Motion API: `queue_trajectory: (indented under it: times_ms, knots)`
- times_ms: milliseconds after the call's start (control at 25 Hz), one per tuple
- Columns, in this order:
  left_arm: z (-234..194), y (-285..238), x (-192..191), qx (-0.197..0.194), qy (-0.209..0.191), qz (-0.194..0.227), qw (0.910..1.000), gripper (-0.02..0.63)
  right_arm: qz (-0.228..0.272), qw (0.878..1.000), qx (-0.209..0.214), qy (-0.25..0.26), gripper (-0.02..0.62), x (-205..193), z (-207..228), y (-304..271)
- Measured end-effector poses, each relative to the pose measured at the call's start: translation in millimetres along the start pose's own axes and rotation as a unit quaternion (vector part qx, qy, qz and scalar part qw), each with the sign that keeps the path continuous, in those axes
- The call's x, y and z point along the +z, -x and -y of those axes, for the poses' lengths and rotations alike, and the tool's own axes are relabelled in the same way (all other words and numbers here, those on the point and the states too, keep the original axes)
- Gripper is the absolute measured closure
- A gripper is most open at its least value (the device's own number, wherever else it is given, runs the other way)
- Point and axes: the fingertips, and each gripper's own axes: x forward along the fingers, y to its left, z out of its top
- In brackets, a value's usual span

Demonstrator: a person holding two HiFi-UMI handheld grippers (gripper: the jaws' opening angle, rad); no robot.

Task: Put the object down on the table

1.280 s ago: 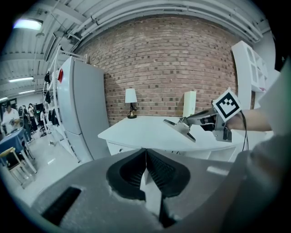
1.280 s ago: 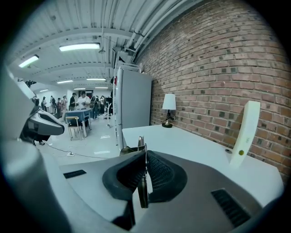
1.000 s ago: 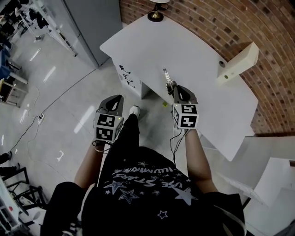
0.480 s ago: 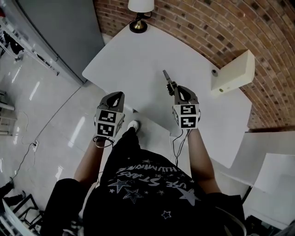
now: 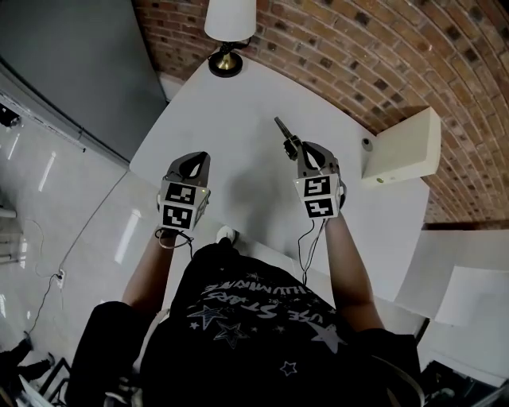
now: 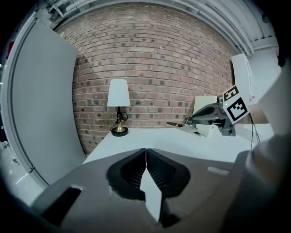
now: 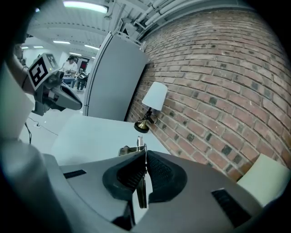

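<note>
A slim metal object [image 5: 283, 131] sticks forward out of my right gripper [image 5: 296, 149], which is shut on it and holds it above the white table [image 5: 238, 111]. In the right gripper view the metal piece [image 7: 139, 144] is pinched between the jaws of that gripper [image 7: 144, 154], its tip pointing toward the lamp. My left gripper [image 5: 193, 164] hovers at the table's near left edge, shut with nothing in it; its jaws [image 6: 145, 157] meet in the left gripper view. That view also shows the right gripper [image 6: 207, 113] carrying the object [image 6: 179, 124] over the table.
A lamp [image 5: 228, 24] with a white shade and brass base stands at the table's far corner against the brick wall. A beige box [image 5: 402, 147] sits at the table's right end. A grey panel [image 5: 64, 56] and glossy floor lie to the left.
The table has drawn closer. Both grippers have moved forward: the left one from over the floor to the table's edge, the right one further over the tabletop, still gripping the metal object.
</note>
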Motion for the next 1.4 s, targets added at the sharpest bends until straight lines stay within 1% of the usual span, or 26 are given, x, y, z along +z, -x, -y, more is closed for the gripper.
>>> queue_trajectory:
  times_ms: [160, 360, 520, 720, 880, 1000, 1160, 1400]
  knots:
    - [-14, -33, 10, -0.014, -0.002, -0.004, 0.9999, 0.586, -0.006, 0.999, 0.001, 0.039, 0.584, 9, 8, -31]
    - [-27, -73, 21, -0.026, -0.003, -0.007, 0.9996, 0.586, -0.018, 0.996, 0.002, 0.087, 0.584, 9, 21, -70]
    - [-36, -100, 27, -0.033, 0.0, -0.012, 0.9994, 0.586, -0.029, 0.994, 0.004, 0.107, 0.584, 5, 33, -101]
    - [-45, -127, 28, -0.035, 0.004, -0.023, 0.9991, 0.586, -0.041, 0.989, 0.008, 0.144, 0.584, -2, 41, -137]
    - [-49, -142, 25, -0.038, 0.012, -0.032, 0.9987, 0.586, -0.042, 0.983, 0.015, 0.176, 0.584, -7, 45, -160]
    - [-52, -151, 20, -0.041, 0.018, -0.041, 0.9981, 0.586, -0.039, 0.981, 0.024, 0.186, 0.584, -11, 46, -175]
    - [-53, -160, 11, -0.044, 0.023, -0.056, 0.9972, 0.586, -0.037, 0.977, 0.022, 0.209, 0.584, -17, 46, -192]
    - [-57, -163, -1, -0.042, 0.03, -0.072, 0.9961, 0.586, -0.031, 0.966, 0.026, 0.254, 0.584, -26, 45, -210]
